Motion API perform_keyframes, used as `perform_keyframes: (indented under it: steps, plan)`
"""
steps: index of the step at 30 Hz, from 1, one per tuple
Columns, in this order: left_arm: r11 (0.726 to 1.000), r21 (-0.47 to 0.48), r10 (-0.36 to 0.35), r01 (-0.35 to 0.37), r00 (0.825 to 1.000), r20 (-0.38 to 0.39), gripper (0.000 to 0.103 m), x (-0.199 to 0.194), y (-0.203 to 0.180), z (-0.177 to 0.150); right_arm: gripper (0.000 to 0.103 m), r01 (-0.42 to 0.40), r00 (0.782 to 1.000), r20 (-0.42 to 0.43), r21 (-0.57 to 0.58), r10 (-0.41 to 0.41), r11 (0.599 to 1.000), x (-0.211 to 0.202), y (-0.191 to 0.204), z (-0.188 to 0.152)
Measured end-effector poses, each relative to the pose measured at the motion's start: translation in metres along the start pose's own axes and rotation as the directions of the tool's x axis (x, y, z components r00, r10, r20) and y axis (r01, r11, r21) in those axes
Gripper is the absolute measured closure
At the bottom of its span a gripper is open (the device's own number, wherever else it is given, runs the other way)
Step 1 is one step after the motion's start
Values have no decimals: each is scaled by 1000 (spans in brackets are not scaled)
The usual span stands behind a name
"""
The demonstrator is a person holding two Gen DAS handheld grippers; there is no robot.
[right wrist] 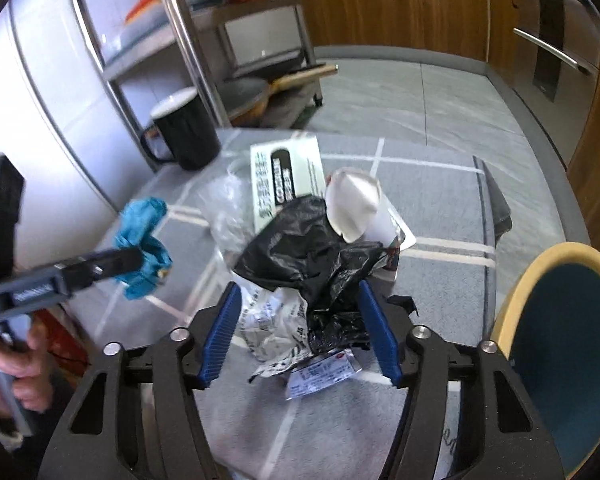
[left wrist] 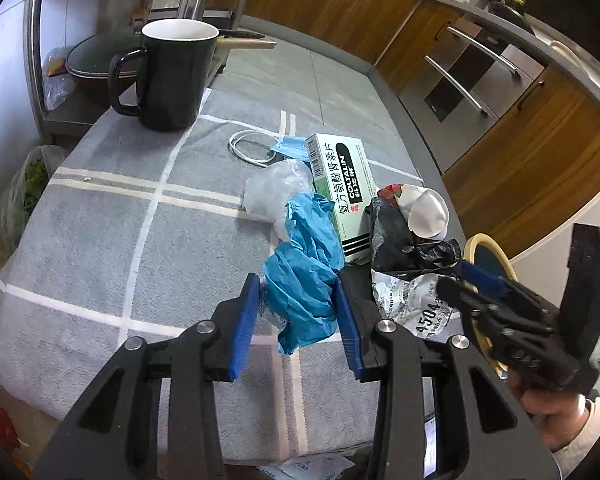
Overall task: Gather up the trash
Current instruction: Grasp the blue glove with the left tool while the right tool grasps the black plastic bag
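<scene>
Blue crumpled plastic (left wrist: 300,268) sat pinched between the pads of my left gripper (left wrist: 296,320), both blue fingers pressing its sides; from the right wrist view the same bundle (right wrist: 144,248) hung clear above the grey checked tablecloth (left wrist: 100,240), off toward the table's left edge. My right gripper (right wrist: 300,328) stood with its jaws spread around the heap of rubbish at the near edge of the table: a black plastic bag (right wrist: 300,248) and a crumpled printed receipt (right wrist: 268,320) lay between the fingers, and while the right-hand pad looked just beside the black film, I could not see either pad pressing it, so I took it as not yet gripping. A small printed slip (right wrist: 324,372) lay below the bag, nearer me. Behind the black bag, a white paper cup (right wrist: 352,208) lay on its side, touching the bag's far edge. A green-and-white medicine box (left wrist: 336,184) lay flat beyond it toward the middle of the table, with a clear plastic bag (left wrist: 276,188) just beside it on the left. Further back lay a blue face mask (left wrist: 292,148) and a coiled white cable (left wrist: 248,148), close together. A black mug (left wrist: 172,76) stood upright at the far left corner of the table. A chair (right wrist: 560,340) with a teal seat stood off the right edge.
</scene>
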State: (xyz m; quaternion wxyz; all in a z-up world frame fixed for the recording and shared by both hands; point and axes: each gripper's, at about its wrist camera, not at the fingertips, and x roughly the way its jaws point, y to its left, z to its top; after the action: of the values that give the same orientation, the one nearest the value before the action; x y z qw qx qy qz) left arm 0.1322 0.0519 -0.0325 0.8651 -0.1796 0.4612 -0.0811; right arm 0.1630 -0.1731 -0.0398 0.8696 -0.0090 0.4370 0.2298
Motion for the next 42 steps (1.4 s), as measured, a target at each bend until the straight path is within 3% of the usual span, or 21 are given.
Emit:
perform_keyframes:
  steps: [7, 10, 28, 42]
  plan:
    - [1000, -2, -3, 3, 1000, -4, 66, 7, -3, 0, 85, 25, 1000, 2, -48, -25, 999, 0, 3, -9]
    - [1000, -4, -3, 3, 1000, 1, 66, 7, -5, 0, 91, 21, 1000, 20, -50, -20, 999, -5, 4, -11]
    - [1000, -16, -3, 5, 994, 109, 66, -20, -8, 8, 93, -92, 979, 179, -16, 93, 996, -71, 19, 15]
    - [993, 93, -87, 77, 990, 112, 66, -23, -80, 9, 93, 18, 975, 219, 51, -29, 999, -119, -34, -2]
